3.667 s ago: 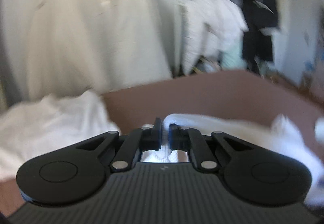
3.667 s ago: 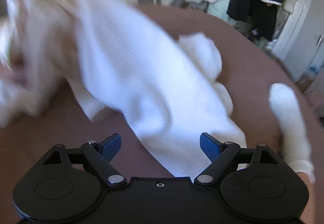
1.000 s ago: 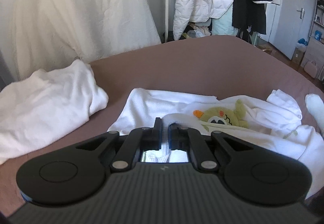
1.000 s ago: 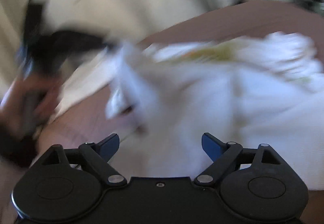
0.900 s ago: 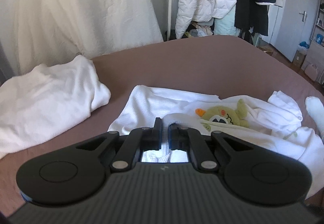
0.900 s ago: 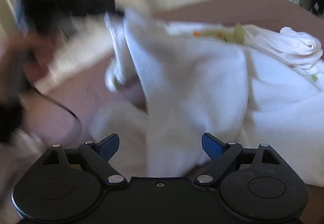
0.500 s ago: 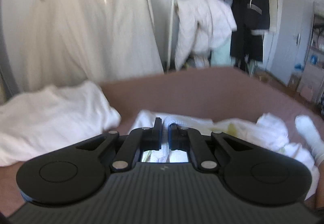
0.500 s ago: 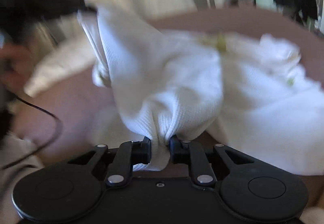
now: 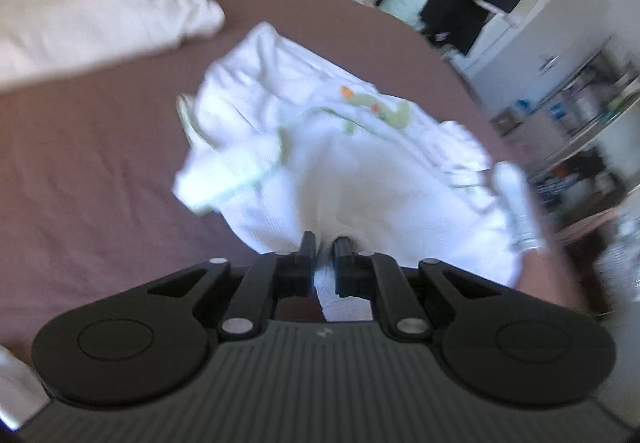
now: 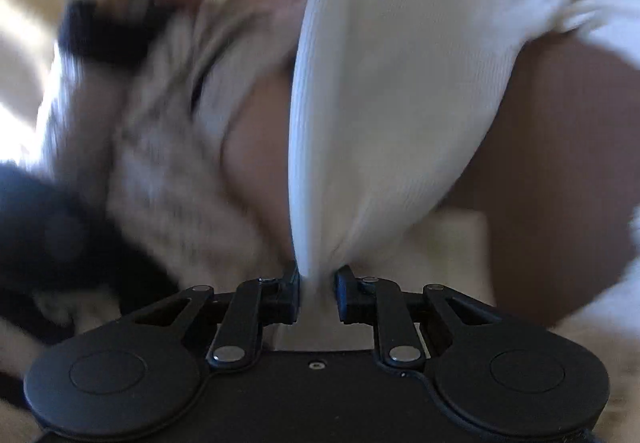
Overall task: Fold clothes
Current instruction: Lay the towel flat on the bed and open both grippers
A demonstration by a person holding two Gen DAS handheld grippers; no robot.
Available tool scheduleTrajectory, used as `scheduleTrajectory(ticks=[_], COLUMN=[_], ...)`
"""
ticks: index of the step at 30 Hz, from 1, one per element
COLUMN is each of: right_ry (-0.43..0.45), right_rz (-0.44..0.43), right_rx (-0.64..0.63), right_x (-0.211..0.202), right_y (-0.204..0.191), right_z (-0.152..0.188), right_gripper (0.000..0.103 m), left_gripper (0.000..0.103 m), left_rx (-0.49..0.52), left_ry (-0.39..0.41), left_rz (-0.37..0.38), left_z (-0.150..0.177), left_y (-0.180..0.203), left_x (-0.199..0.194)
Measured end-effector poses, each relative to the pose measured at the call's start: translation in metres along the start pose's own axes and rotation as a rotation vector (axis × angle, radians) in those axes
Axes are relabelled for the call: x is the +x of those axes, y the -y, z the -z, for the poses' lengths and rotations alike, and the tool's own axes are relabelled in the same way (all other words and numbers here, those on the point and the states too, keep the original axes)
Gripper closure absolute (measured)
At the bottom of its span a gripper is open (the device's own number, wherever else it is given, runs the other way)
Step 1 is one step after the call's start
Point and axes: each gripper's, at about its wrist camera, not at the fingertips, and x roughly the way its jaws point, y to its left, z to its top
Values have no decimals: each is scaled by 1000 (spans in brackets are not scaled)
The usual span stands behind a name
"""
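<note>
White ribbed garment lies bunched on the brown bedcover, green-and-orange print facing up; no legible writing or label. Your left gripper pinches its near edge, jaws nearly closed. Your right gripper has gathered fabric between its pads, jaws easing apart. A second white pile sits well apart, behind.

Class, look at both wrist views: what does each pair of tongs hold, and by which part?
Both grip the white garment: the left tongs pinch its near edge, and the right tongs, easing open slightly, hold a gathered bunch of its fabric.
</note>
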Motion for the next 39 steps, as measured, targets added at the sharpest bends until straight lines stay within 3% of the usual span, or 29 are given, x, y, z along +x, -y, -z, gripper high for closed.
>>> scheduleTrajectory(ticks=[2, 4, 7, 11, 17, 21, 25, 29, 32, 35, 37, 39], right_ry=[48, 127, 200, 304, 459, 502, 534, 490, 418, 296, 183, 158], right_rz=[24, 9, 15, 119, 118, 131, 165, 122, 175, 337, 524, 602], right_rx=[-28, -31, -20, 80, 390, 443, 421, 447, 479, 528, 517, 496], right_x=[-14, -38, -67, -80, -102, -126, -153, -178, -209, -232, -234, -229], right_y=[-3, 0, 12, 44, 105, 115, 103, 97, 99, 103, 103, 108], right_z=[-10, -21, -37, -44, -41, -43, -55, -84, -113, -142, -153, -150], right_gripper=[71, 41, 19, 18, 18, 18, 18, 18, 18, 18, 18, 18], left_gripper=[79, 63, 59, 53, 51, 51, 42, 40, 40, 40, 40, 40], left_rx=[81, 114, 75, -3, -29, 37, 146, 165, 129, 69, 56, 75], left_ry=[22, 22, 21, 38, 8, 4, 43, 29, 23, -1, -41, -68], left_rz=[-87, -131, -110, -80, -109, -96, -85, -64, -66, -82, -106, -129], left_z=[1, 0, -3, -4, -4, 0, 6, 8, 8, 7, 9, 13], left_y=[13, 17, 10, -4, -8, 3, 23, 28, 21, 12, 10, 13], left_x=[1, 3, 1, -5, 15, 20, 16, 17, 16, 18, 24, 30])
